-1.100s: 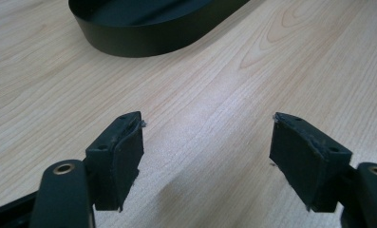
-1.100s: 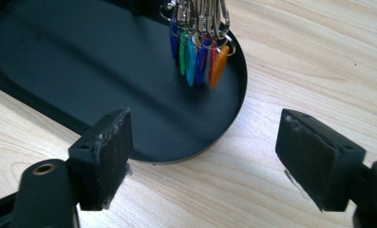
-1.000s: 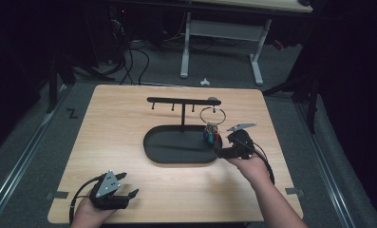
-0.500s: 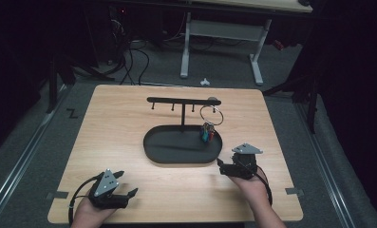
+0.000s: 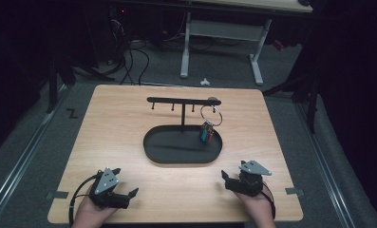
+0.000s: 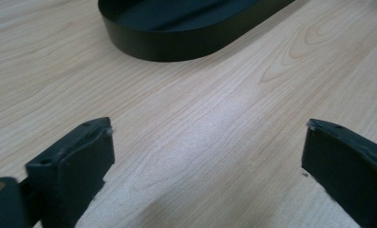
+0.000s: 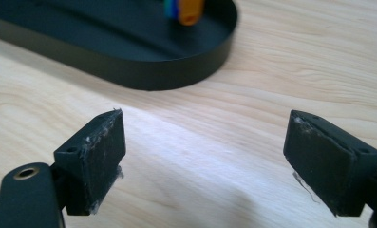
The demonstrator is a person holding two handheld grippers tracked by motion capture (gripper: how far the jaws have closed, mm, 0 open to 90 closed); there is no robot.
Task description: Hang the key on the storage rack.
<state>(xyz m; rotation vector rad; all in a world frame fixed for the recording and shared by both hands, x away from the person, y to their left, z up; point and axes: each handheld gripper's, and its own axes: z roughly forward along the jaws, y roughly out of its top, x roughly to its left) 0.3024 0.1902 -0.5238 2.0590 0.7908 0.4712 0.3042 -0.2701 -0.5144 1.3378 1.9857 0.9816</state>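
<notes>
Both grippers rest near the wooden table's front edge, the left gripper and right gripper spread wide and empty; the key ring hangs from the black rack over the oval tray, well beyond.

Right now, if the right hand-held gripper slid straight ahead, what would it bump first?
Probably the low wall of the black oval metal tray. The right hand-held gripper has its jaws open over the bare light wooden table, aimed at that tray.
</notes>
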